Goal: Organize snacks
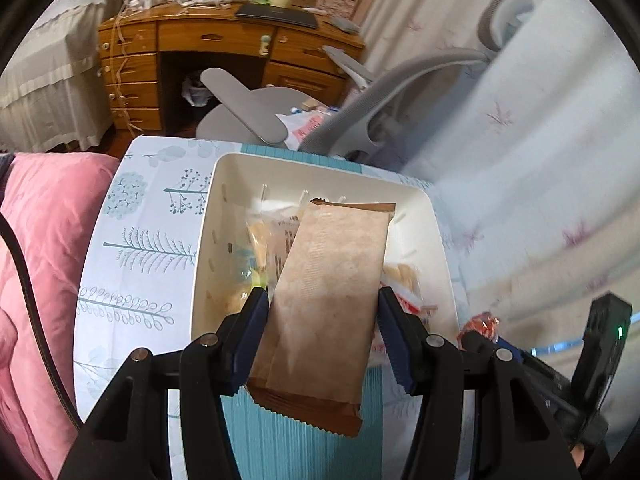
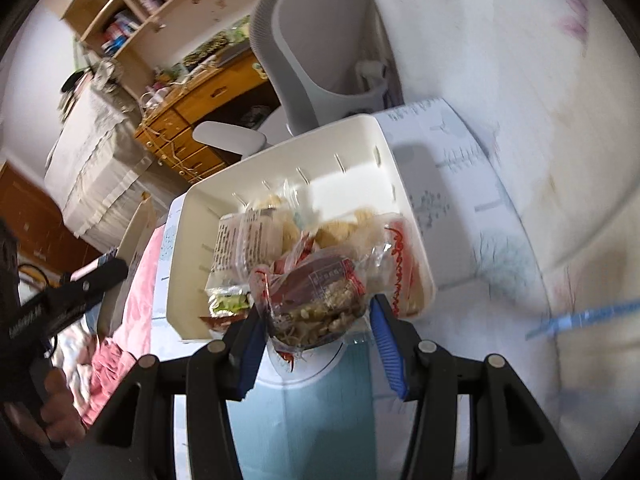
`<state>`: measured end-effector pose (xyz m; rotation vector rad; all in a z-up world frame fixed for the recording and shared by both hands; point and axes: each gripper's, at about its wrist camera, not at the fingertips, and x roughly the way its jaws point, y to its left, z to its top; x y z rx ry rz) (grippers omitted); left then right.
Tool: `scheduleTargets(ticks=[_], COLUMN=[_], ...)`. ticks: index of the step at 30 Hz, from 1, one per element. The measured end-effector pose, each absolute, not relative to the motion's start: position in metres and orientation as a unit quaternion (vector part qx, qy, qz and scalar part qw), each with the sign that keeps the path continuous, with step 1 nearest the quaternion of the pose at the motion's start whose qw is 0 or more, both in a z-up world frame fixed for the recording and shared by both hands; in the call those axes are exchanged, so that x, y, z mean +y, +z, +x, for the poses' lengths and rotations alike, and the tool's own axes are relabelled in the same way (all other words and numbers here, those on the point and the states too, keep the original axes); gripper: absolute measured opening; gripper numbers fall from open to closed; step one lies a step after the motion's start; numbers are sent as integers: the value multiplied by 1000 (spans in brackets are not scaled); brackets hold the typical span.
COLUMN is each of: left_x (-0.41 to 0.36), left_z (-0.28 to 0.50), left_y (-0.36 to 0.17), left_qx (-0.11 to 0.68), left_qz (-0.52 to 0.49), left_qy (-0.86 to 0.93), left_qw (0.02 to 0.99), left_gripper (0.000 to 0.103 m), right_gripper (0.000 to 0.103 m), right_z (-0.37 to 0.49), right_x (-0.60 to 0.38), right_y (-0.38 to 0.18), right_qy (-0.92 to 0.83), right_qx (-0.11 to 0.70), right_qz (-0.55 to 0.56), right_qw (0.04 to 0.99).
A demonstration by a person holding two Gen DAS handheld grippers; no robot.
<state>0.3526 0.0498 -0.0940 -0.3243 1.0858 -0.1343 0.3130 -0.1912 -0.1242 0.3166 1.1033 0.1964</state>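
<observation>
- The step in hand looks like the carry to the bin: each claw has a snack clamped and is held over or just short of the white basket (image 1: pixel 438 216), which already holds several packets.
- The left claw (image 1: pixel 322 300) grips a long brown paper packet (image 1: pixel 332 280) across its width, both blue pads pressed on its sides. The packet points away from the camera, its far end over the basket and its near end hanging out behind the pads.
- The right claw (image 2: pixel 318 316) holds a clear wrapper of nut brittle (image 2: pixel 320 300) with red print, pinched between its pads just at the basket's near rim.
- The basket stands on a bench (image 1: pixel 140 240) covered in a cloth printed with trees; a pink quilt (image 1: pixel 44 240) lies just beside the bench.
- The next move probably calls for lowering one packet into a free patch of the basket and letting the pads part. The brown packet is long, so it likely needs laying flat along the basket rather than dropping on end. With both claws close together, going one at a time would avoid a bump.
- The left view alone shows the brown packet and the tree cloth clearly; of the right claw it shows only an edge, with a scrap of red wrapper.
- The right view alone shows the packets (image 2: pixel 280 236) piled in the basket, plus the left tool and the hand (image 2: pixel 52 412) holding it.
</observation>
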Motion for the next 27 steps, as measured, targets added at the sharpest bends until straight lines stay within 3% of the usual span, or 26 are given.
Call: scheduleTargets(ticks=[11,14,16,21,24,27], left_x=[43,42,44,50,53,59], left_z=[384,389,388,374,362,344], left_y=[-100,-101,-102,-105,-105,-104], left_qx=[507,511,513,528,536,537], left_qz=[-166,-158,-161,-171,-160,-160], left_qy=[-39,-46,-48,-53,-56,-63], left_qw=[845,843,842,830,827,826], left_gripper=[55,61,74,83,84,87], right_gripper=[53,53,53,59,64,76], right_z=[342,342,340,333,323,308], right_x=[-204,-204,-204,-202,-199,-197], right_y=[-130,-129,-128,-128,-124,-120], right_qy=[128,131,125,112,103,93], right_qx=[496,487,486,500,498,496], right_qz=[140,145,145,156,157,160], right_qw=[847,851,853,845,847,849])
